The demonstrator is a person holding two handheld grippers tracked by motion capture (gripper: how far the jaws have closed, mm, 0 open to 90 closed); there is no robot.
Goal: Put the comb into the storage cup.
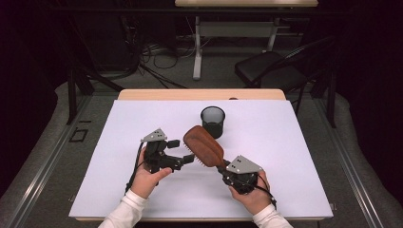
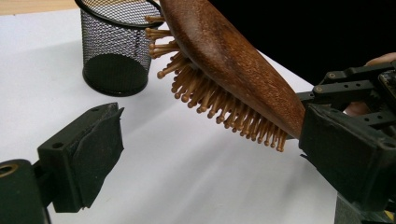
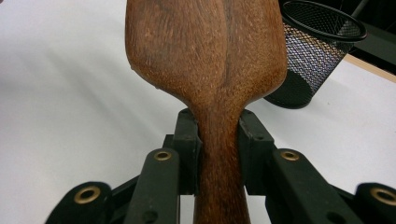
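Your right tongs (image 1: 222, 167) clamp the neck of the one oval brown wooden hairbrush (image 1: 204, 145), holding it tilted above the white surface (image 1: 285, 156), bristles down, head toward the one black wire-mesh cup (image 1: 212, 121), probably for dropping in. Your left tongs (image 1: 183, 152) stand wide and empty beside the bristles.

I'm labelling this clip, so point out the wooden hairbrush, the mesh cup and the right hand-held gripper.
wooden hairbrush (image 1: 203, 144), high view, on its wooden back.
mesh cup (image 1: 212, 122), high view, on its front wall.
right hand-held gripper (image 3: 218, 140), right gripper view, between its fingertips, at the brush handle.
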